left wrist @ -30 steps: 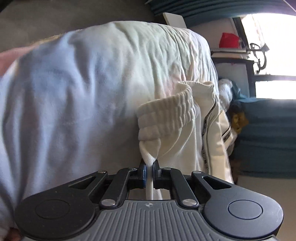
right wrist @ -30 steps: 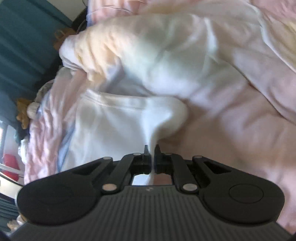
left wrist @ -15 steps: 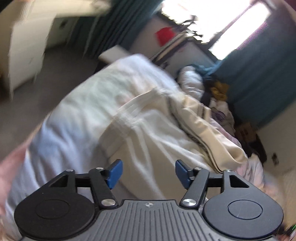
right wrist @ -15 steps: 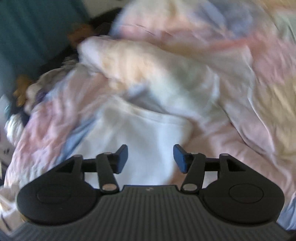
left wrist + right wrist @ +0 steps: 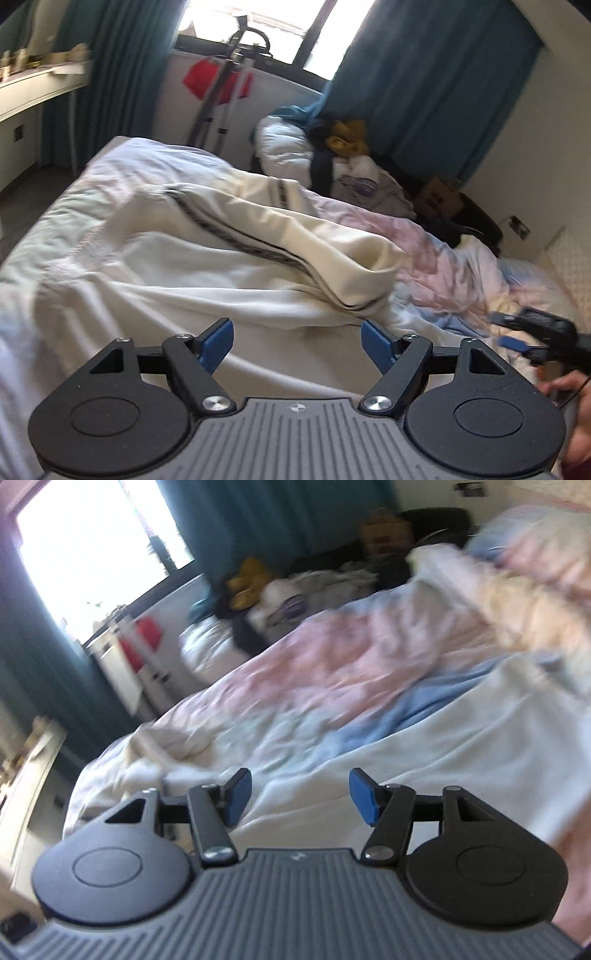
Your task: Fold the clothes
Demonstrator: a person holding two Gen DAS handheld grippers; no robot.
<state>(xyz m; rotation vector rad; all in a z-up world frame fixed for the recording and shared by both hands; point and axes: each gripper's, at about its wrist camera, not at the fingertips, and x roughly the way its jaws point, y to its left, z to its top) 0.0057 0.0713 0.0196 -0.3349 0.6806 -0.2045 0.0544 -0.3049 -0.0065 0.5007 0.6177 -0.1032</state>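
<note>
**Both grips let go; the garment lies on the bed**

A second ago each of my grippers was pinched tight on white cloth: the left on a ribbed cuff or hem, the right on a bunched fold. Now both are off it. My left gripper [image 5: 297,341] has nothing between its blue pads and its jaws are opening wider at this moment. My right gripper [image 5: 294,798] stands released too, its gap empty, with only bedding seen beyond it. Both views have pulled back and up from the cloth, so the whole bed shows where fabric filled the picture before.

I read this as a fold, or a laying-out, just finished and dropped. The cream garment [image 5: 229,236], with its dark striped trim, lies across the bed [image 5: 48,236], part doubled over itself and not yet neat. My guess is that I must pick new grip points for the next fold.

My left view shows the garment's trim and its rolled edge plainly, plus the other gripper at the far right edge with the person's hand [image 5: 576,402] behind it. My right view is blurred; it shows the pink and blue quilt [image 5: 332,657] and a pale stretch of cloth below it, but no trim, so I cannot place the garment's edges there. Both show the heap of clothes [image 5: 343,147] by the curtain.
</note>
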